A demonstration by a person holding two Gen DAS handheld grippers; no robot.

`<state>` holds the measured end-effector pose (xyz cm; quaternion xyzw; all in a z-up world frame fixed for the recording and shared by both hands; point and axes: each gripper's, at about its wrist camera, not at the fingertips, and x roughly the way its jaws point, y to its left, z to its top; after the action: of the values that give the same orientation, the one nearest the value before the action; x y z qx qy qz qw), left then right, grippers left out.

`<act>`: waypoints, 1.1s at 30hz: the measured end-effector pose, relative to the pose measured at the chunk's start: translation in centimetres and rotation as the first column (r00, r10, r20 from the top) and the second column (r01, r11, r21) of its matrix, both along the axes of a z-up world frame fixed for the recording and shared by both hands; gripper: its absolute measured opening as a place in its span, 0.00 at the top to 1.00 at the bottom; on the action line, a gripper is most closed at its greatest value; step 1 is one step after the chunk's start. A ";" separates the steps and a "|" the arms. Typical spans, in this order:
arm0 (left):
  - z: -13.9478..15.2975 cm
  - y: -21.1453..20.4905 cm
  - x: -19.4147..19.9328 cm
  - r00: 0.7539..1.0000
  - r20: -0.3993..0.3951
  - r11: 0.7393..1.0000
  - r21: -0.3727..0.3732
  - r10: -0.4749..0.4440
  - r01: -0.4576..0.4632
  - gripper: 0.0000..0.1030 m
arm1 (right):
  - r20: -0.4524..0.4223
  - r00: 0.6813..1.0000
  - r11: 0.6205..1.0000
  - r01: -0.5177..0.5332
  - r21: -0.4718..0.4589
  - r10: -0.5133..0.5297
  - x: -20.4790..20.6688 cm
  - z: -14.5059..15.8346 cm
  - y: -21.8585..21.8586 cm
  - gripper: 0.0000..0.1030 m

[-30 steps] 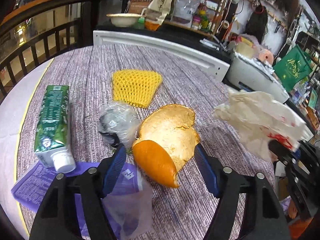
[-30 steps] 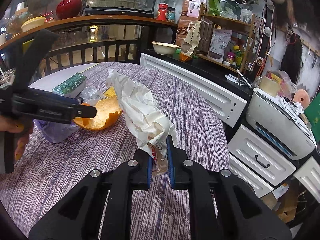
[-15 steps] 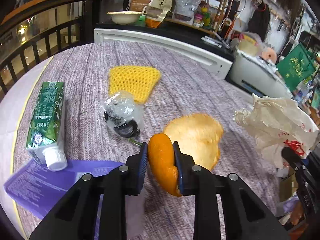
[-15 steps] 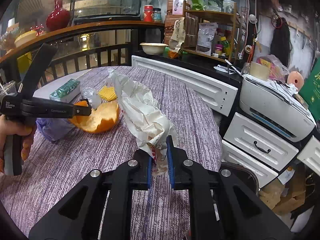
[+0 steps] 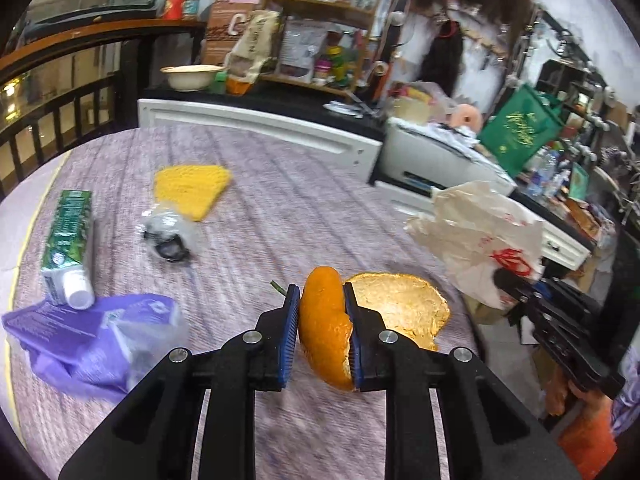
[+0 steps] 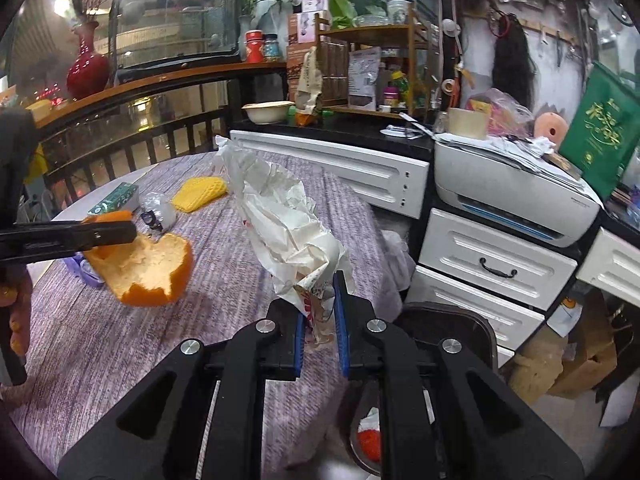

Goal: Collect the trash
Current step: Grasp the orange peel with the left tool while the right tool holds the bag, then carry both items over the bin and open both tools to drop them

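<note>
Two hand-held grippers, left (image 5: 321, 292) closing on orange peel (image 5: 325, 332), right (image 6: 318, 280) clamping crumpled wrapper (image 6: 280, 224)

Bare tabletop (image 5: 304, 200) lies open mid-table, while the toothpaste box (image 5: 66, 240), purple bag (image 5: 92, 332) and yellow net (image 5: 192, 188) crowd its left.

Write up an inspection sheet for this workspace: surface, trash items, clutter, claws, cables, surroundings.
Surface: round table with a striped purple cloth.
Job's things: orange peel and crumpled paper wrapper lifted; yellow foam net, clear plastic wrap, green toothpaste box and purple bag lie on the table.
Clutter: nothing seen beyond these.
Claws: left claw shut on the peel, closing; right claw shut on the wrapper.
Cables: nothing seen.
Surroundings: black bin beside the table, white drawers, printer, railing.
</note>
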<state>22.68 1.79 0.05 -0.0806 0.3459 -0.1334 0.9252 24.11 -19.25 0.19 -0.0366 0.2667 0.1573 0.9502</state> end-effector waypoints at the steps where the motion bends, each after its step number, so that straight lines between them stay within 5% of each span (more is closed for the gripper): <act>1: 0.0 -0.5 -0.3 1.000 0.002 1.000 -0.007 -0.014 0.014 0.79 | 0.000 1.000 1.000 0.011 0.003 -0.011 -0.1 0.0 -0.5 0.87; 11: -0.2 -6.3 -1.1 0.988 0.020 0.987 -0.041 -0.152 0.153 0.79 | -0.050 0.981 0.982 0.187 -0.005 -0.187 -1.1 -1.9 -7.3 0.87; 23: 0.0 -11.9 -0.6 0.966 0.033 0.966 -0.045 -0.255 0.256 0.79 | -0.286 0.884 0.928 0.363 -0.078 -0.370 3.8 -11.3 -13.1 0.86; 25: -0.1 -12.5 -0.6 0.963 0.033 0.962 -0.042 -0.267 0.268 0.79 | -0.328 0.869 0.927 0.369 -0.066 -0.370 4.5 -13.1 -13.6 0.76; 28: -0.3 -13.2 -0.6 0.960 0.031 0.959 -0.040 -0.280 0.281 0.79 | -0.355 0.849 0.917 0.390 -0.081 -0.392 5.3 -14.8 -13.7 0.45; 33: -1.0 -14.5 -0.2 0.956 0.013 0.956 -0.032 -0.293 0.293 0.79 | -0.385 0.832 0.908 0.417 -0.041 -0.400 4.6 -16.0 -14.2 0.45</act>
<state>22.47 -12.67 -0.98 -0.0433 0.3481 -0.2751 0.8951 28.75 -33.46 -15.77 0.0739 0.4457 -0.0394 0.8913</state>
